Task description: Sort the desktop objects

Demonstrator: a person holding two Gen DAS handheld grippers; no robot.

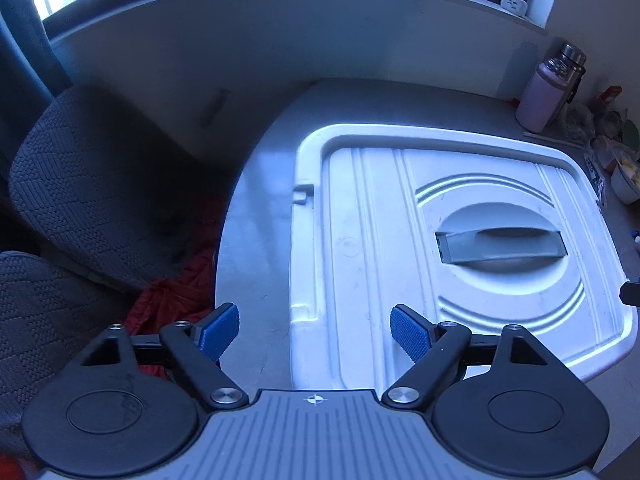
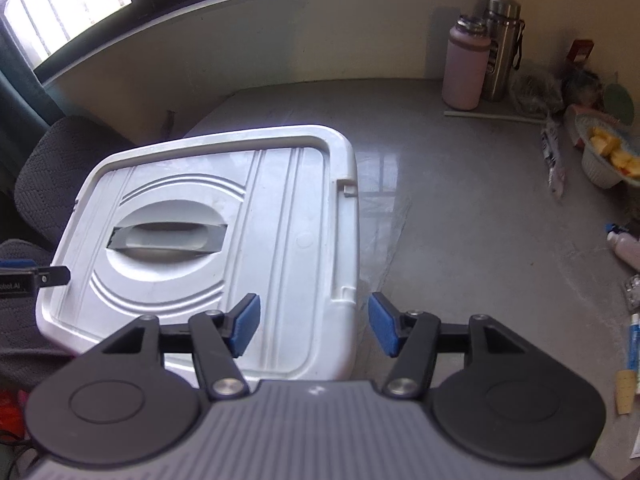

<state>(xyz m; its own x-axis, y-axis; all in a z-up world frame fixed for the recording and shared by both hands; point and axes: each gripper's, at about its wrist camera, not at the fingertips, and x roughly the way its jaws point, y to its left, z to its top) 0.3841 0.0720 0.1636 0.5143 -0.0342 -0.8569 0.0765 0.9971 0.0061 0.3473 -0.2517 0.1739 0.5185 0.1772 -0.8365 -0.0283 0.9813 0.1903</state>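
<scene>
The white storage box (image 1: 400,240) sits shut on the grey bench (image 1: 256,240), its lid handle (image 1: 500,244) lying flat in its recess. The left gripper (image 1: 316,332) hovers over the box's left edge with fingers wide apart and nothing between them — the right gripper (image 2: 314,326) straddles the right edge, fingers also apart and pressing on nothing. The lid seems just seated, so the closing step looks finished. Further right lie loose tubes (image 2: 632,344), a small bottle (image 2: 624,246) and a bowl (image 2: 604,160) — reaching them calls for swinging the right gripper over.
</scene>
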